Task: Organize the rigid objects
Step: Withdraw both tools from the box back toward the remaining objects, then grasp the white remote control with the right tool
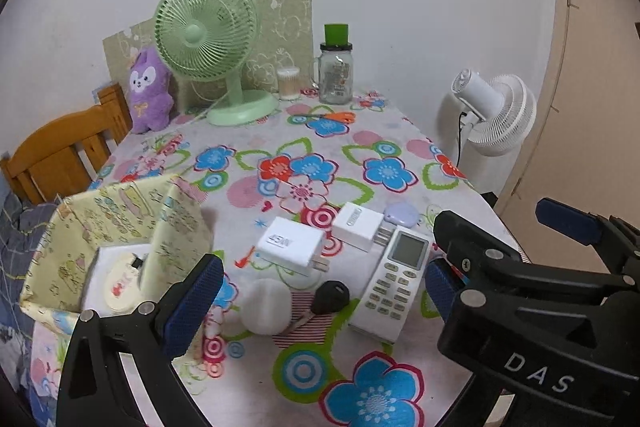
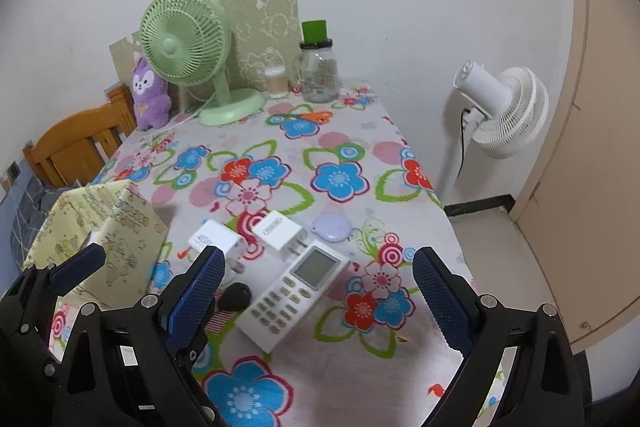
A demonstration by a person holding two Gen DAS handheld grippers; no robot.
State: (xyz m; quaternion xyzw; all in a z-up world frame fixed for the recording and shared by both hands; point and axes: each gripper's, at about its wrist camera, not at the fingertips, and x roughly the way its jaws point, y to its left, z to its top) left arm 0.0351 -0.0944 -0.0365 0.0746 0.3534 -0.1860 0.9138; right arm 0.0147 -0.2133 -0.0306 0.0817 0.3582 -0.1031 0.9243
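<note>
Flowered cloth covers the table (image 1: 360, 147), which stands against a white wall. Near its front edge lies a cluster of small rigid things: a white remote control (image 1: 394, 281) with grey screen, a black car key (image 1: 330, 297) just left of it, a round white puck (image 1: 266, 305) beside the key, and behind them two white plug chargers (image 1: 290, 241) (image 1: 358, 225) and a lilac disc (image 1: 402, 215). Left of the cluster sits a yellow fabric bin (image 1: 120, 223), already holding a white box and a cream oval item. Both tools hover above the cloth gripping nothing — the left gripper (image 1: 324, 291) and the right gripper (image 2: 318, 291) each have fingers spread wide apart. At the back stand a green fan (image 1: 208, 39), a purple plush (image 1: 148, 91) and a glass jar (image 1: 336, 75).
</note>
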